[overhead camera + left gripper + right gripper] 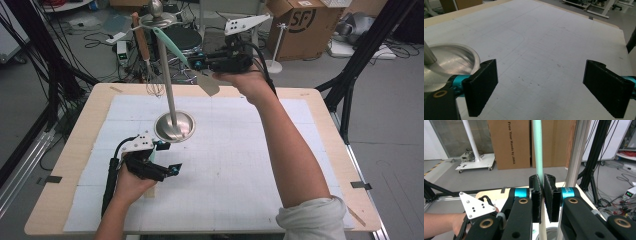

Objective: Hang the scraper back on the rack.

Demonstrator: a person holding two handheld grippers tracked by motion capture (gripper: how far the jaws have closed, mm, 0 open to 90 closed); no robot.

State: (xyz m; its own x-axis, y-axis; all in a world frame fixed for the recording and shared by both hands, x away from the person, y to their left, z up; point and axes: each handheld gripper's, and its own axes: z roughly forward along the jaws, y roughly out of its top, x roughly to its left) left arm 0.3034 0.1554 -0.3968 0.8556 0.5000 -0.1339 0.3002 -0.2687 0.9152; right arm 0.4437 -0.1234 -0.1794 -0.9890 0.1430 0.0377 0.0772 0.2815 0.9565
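The right gripper [196,63] clamps the spatula [172,46] near the rack [167,75] top, apparently to hang or unhook it; the left gripper [167,157] rests open-jawed beside the base [174,126].

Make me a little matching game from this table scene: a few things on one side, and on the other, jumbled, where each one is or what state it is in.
Things:
1. mint spatula
2. whisk
3. left gripper
4. stand base

States:
A. hanging from the rack top, untouched
B. jaws open over the mat
C. resting on the mat
D. clamped in the right gripper

Pairs: 1-D, 2-A, 3-B, 4-C
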